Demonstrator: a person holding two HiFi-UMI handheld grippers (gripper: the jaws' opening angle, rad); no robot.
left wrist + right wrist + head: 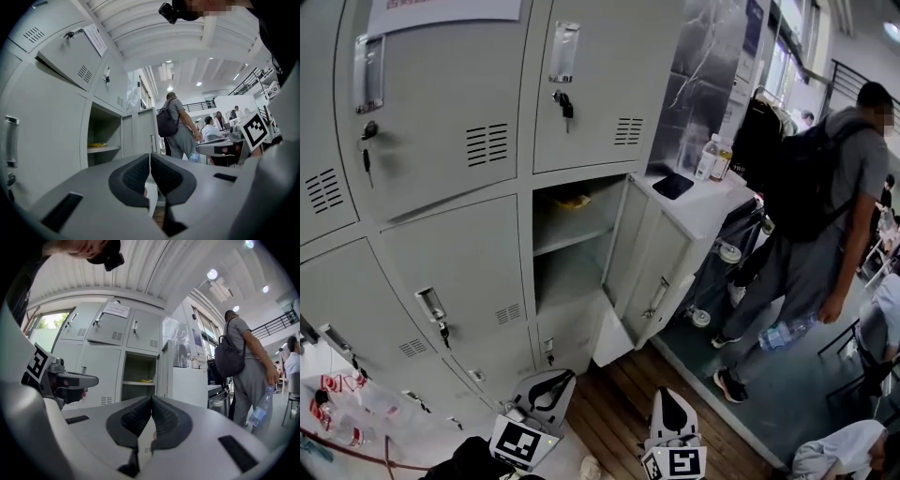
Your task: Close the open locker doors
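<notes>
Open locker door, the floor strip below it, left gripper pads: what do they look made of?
Open locker door: probably painted sheet steel, pale grey and semi-matt. It is a thin flat panel with a bright metal handle.
Floor strip: brown planks with visible seams. Wood or wood-look laminate, can't tell which.
Left gripper pads: dark, matt, finely dimpled. Likely rubber.

- The left claw (559,379) sits low in the head view, at about 7 o'clock, with its tips aimed toward 1 o'clock.
- In the left gripper view its pads (134,176) meet at the tips, with nothing between them.
- The right claw (667,397) lies near 6 o'clock, just beside the left one, pointing to 12 o'clock.
- Its pads (135,419) are likewise pressed together and empty.
- A dark shape at 7 o'clock, behind the left claw, is perhaps a sleeve (473,461).
</notes>
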